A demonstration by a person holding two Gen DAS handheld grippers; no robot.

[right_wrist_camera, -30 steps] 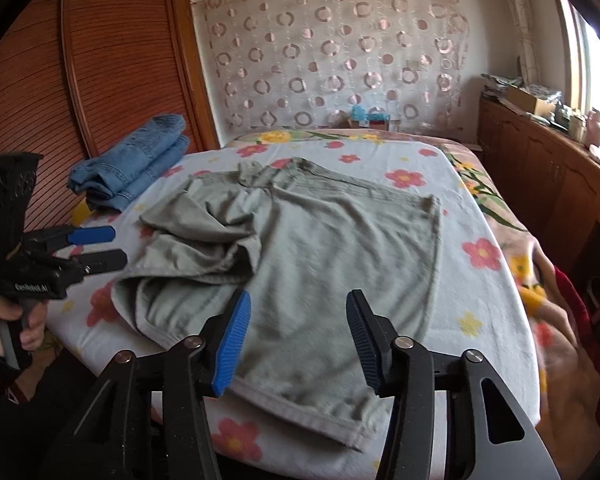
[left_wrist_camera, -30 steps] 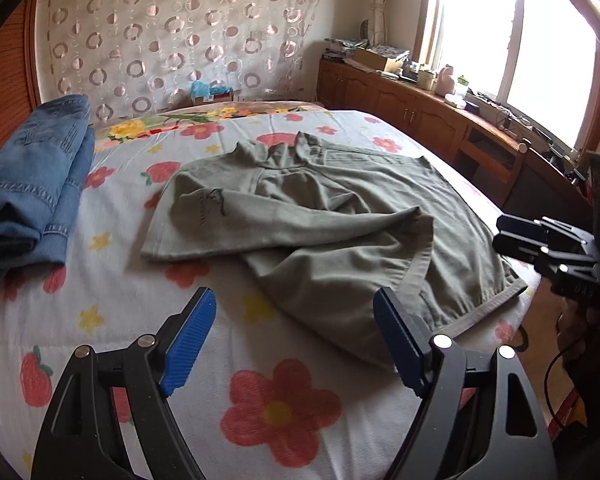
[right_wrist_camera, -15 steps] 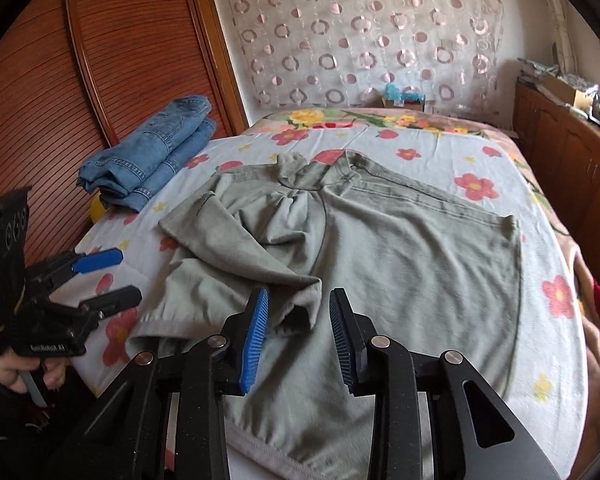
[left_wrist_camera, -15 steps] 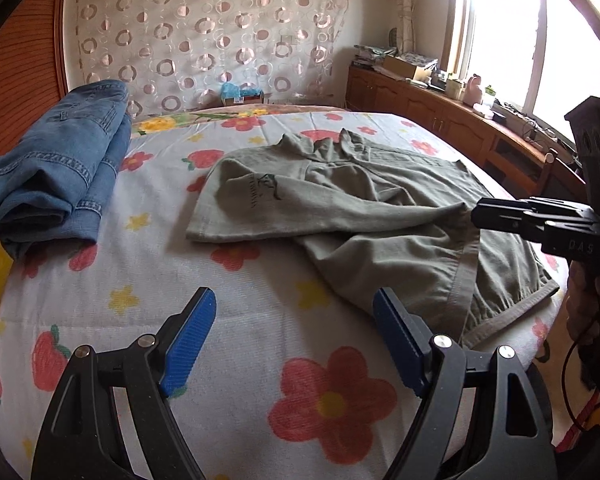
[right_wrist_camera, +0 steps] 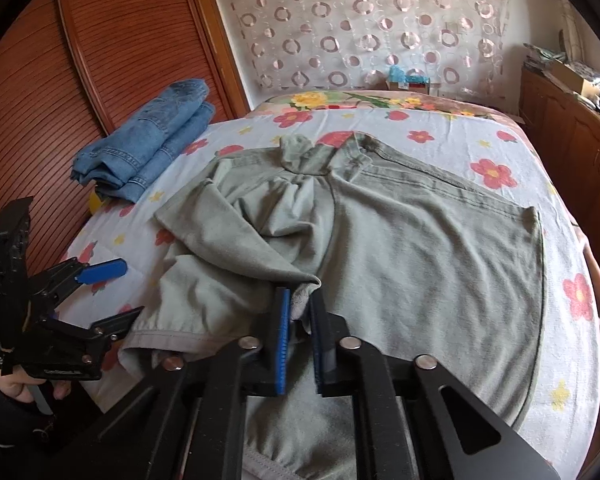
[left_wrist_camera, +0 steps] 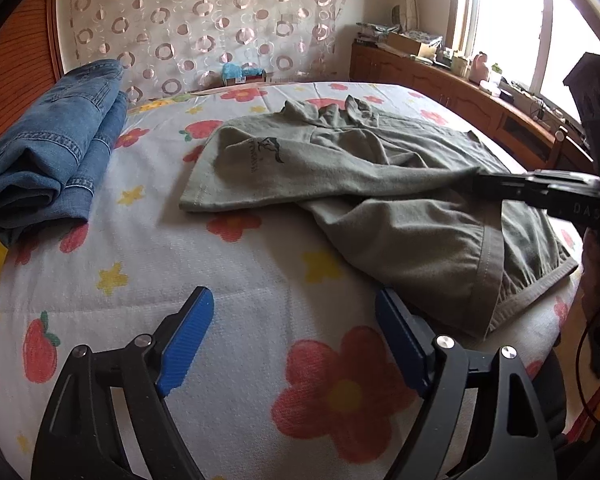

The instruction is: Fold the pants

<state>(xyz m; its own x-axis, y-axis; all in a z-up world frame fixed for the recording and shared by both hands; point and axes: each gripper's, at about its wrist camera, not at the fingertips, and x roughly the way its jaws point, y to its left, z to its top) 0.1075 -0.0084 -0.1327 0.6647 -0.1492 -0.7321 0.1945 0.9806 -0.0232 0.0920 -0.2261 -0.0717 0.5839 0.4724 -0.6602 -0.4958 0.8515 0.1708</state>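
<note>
Domestic bedroom. Evidence: a bed (left_wrist_camera: 236,280) with flower-printed sheet fills the room; a wooden louvred wardrobe (right_wrist_camera: 100,80) stands along its left edge; circle-patterned curtain (right_wrist_camera: 360,24) behind its head; cluttered wooden cabinets (left_wrist_camera: 440,80) under a bright window (left_wrist_camera: 512,20).

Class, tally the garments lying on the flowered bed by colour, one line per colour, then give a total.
Grey-green cotton pants, spread out: 1
Blue denim jeans, folded near the wooden wardrobe: 1
Total: 2
</note>
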